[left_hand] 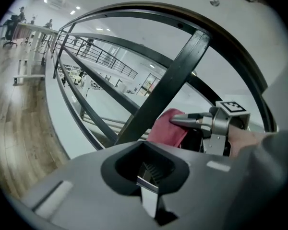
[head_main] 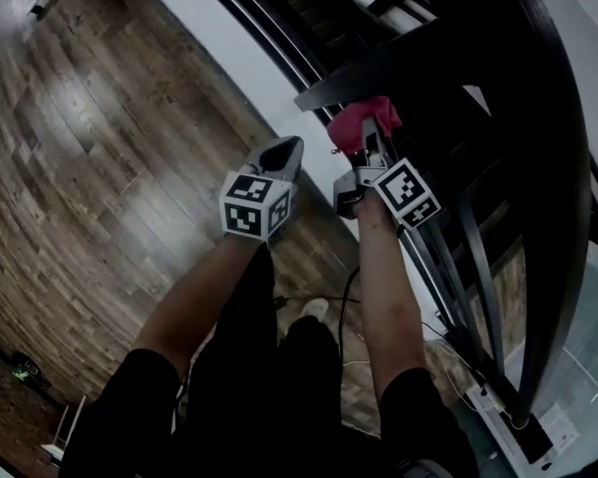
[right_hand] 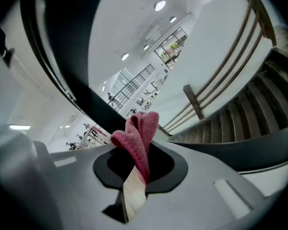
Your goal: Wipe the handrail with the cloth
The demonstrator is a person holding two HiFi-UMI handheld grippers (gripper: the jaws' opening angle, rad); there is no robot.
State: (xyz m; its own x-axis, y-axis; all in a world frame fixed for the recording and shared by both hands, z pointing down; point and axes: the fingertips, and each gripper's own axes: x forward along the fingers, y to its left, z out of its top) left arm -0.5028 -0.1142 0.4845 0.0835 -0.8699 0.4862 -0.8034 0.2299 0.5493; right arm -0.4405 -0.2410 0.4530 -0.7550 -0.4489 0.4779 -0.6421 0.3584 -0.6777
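Okay, status at that frame. The right gripper had its jaws clamped on the cloth. In the right gripper view the jaws were closed together on the pink fabric. A bunched fold of the cloth stuck out past the tips.

The left gripper sat just beside the right one, on its left, and the two were not touching. Its own view showed the jaws pressed together with nothing between them.

From the left gripper, the cloth lay ahead and to the right. It hung off the tips of the right gripper, partly behind a slanted dark bar.

The handrail was a broad, dark, curved band running above and to the right of the right gripper. In the right gripper view it swept past on the left, close to the cloth. Contact between cloth and rail could not be confirmed from any view. In the left gripper view the handrail arched over both grippers.

Both grippers pointed away from the person towards the railing. Below and left of the left gripper was a wood floor.
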